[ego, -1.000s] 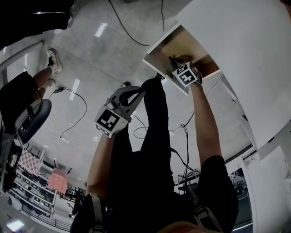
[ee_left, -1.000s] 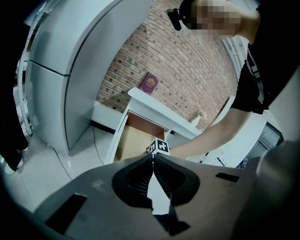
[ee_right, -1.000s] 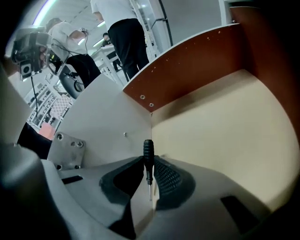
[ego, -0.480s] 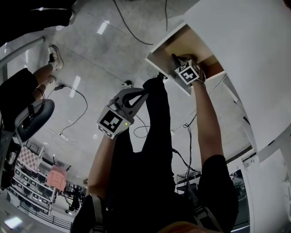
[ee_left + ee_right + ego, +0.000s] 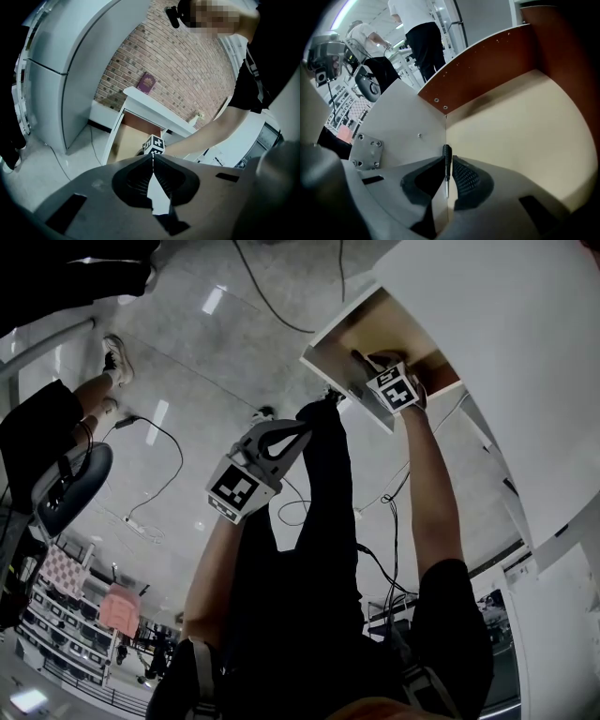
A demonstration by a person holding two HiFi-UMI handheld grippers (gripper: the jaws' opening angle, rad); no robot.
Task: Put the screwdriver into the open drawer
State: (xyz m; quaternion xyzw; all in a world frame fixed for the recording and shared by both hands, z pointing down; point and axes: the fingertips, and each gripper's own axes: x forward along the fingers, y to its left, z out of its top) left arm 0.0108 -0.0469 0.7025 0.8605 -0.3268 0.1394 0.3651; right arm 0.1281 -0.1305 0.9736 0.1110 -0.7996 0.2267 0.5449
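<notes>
I had the right gripper (image 5: 448, 161) clamped tight on the black-handled screwdriver (image 5: 446, 155), inside the open drawer (image 5: 487, 61), close to the corner where its white panel meets the brown wall. The left gripper (image 5: 153, 157) was pinched together on nothing, well outside the drawer.

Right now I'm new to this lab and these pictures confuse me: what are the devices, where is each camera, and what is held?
There is no robot: a person holds a hand-held gripper in each hand. The head view comes from a camera on the person's head, looking down. The other two come from cameras riding on those grippers. The right hand-held gripper is shut on a small dark screwdriver and reaches into the open drawer. The left hand-held gripper is shut and empty, away from the drawer.
</notes>
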